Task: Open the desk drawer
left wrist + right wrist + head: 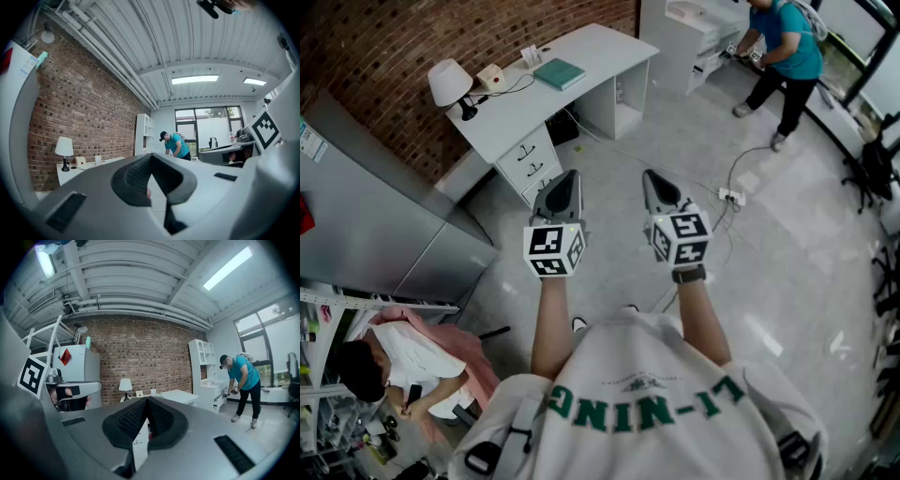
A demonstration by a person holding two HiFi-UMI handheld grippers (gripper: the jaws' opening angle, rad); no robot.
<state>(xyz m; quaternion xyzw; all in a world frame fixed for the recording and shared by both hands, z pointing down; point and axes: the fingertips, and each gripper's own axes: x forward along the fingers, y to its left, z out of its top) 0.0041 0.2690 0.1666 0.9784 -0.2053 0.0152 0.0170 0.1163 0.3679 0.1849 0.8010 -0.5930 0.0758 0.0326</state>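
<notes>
The desk (591,47) in the upper middle has a smooth, matt white top. The wall (384,37) behind it is rough red brick. The floor (787,216) is pale, smooth and glossy. The left gripper (566,184) and right gripper (655,184) look like matt grey plastic, with ribbed black pads (137,176).

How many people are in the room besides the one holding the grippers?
2. A person in a teal shirt stands by the white shelf unit at the head view's top right; a person in a white top is at its lower left. Others may be hidden.
</notes>
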